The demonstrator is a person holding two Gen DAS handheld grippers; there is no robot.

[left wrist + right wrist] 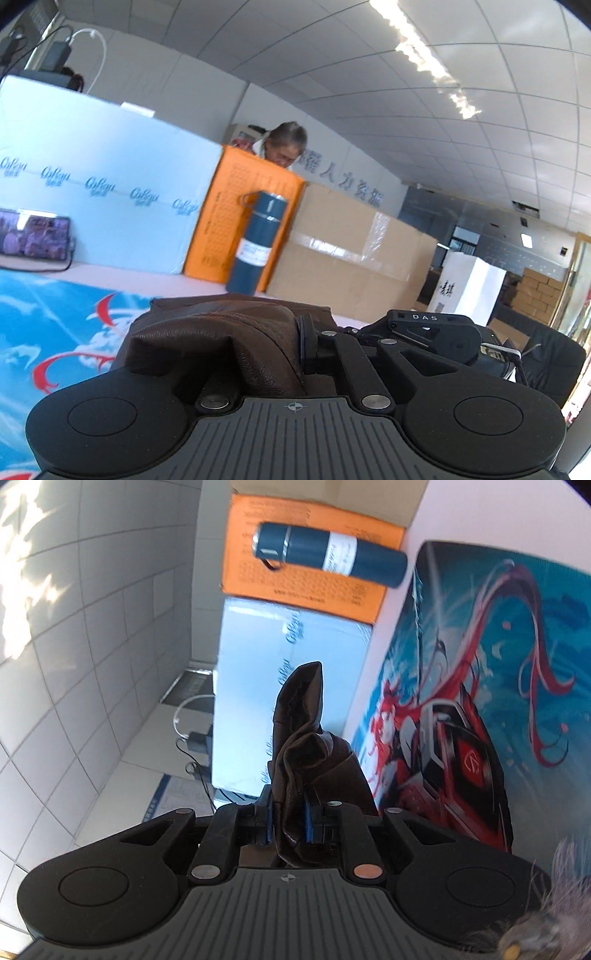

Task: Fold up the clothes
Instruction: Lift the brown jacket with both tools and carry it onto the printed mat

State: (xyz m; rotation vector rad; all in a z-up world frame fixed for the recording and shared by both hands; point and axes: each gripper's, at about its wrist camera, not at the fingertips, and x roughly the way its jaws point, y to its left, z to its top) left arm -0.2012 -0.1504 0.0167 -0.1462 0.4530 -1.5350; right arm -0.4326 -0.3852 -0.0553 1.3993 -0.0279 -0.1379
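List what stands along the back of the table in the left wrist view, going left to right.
Phone → pale blue printed board → orange board → dark blue flask → cardboard box → white paper bag.

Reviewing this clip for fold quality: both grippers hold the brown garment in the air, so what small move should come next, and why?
Probably lower the brown garment onto the mat. Both the left gripper and right gripper pinch bunched fabric held off the surface, so nothing can be folded flat yet.
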